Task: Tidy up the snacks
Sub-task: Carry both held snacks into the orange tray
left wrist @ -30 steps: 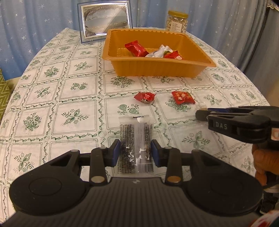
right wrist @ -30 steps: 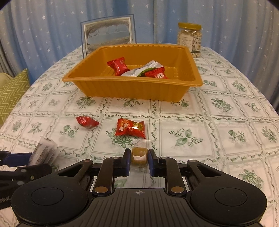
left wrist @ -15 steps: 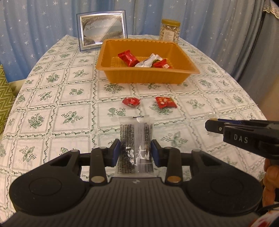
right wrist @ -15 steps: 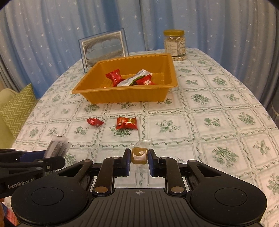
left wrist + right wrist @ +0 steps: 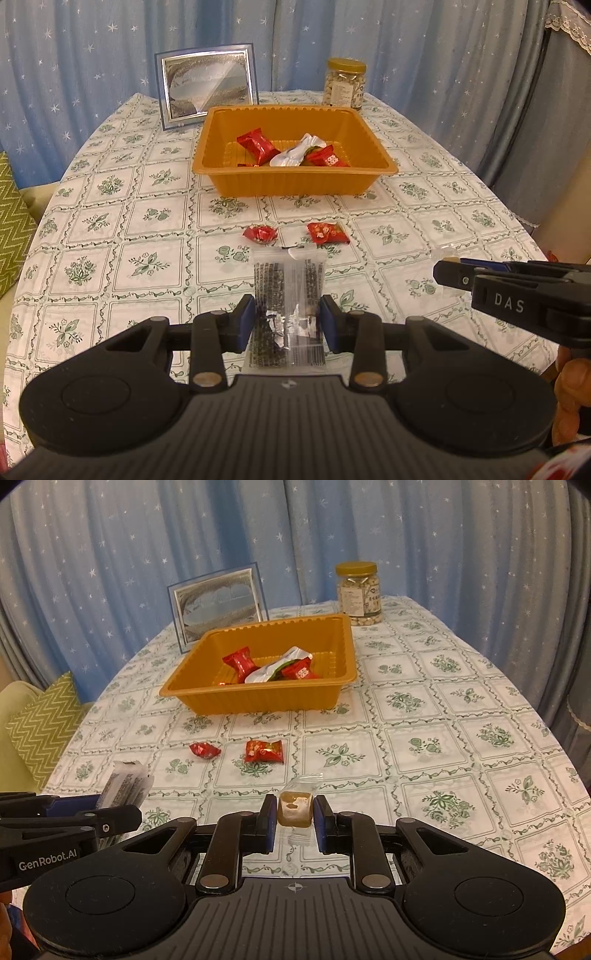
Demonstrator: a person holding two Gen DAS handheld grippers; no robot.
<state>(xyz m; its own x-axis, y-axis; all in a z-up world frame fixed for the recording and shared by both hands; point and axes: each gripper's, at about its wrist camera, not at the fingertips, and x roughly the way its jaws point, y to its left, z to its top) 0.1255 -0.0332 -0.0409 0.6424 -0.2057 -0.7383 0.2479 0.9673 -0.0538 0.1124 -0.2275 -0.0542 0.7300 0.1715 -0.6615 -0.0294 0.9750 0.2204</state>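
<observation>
Through the left wrist camera I see my left gripper closed on a clear packet of dark snack sticks, its blue pads pressed against the packet's two long edges while the packet stands up off the tablecloth. Ahead of it, two red wrapped candies lie apart from each other on the cloth, between the packet and the near wall of the orange tray. The tray holds red wrappers and a white one; a picture frame and a nut jar stand behind its far rim, close to the far table edge. My right gripper comes in from the right side, well apart from the packet, with bare cloth between the two. Through the right wrist camera, my right gripper is clamped narrowly on a small brown candy in clear wrap, held above the cloth. The stretch from it to the tray is open except for the two red candies lying left of centre. The cloth to the right runs bare to the table's curved edge. My left gripper and its packet sit at the lower left, near the table's left edge and a green zigzag cushion.
</observation>
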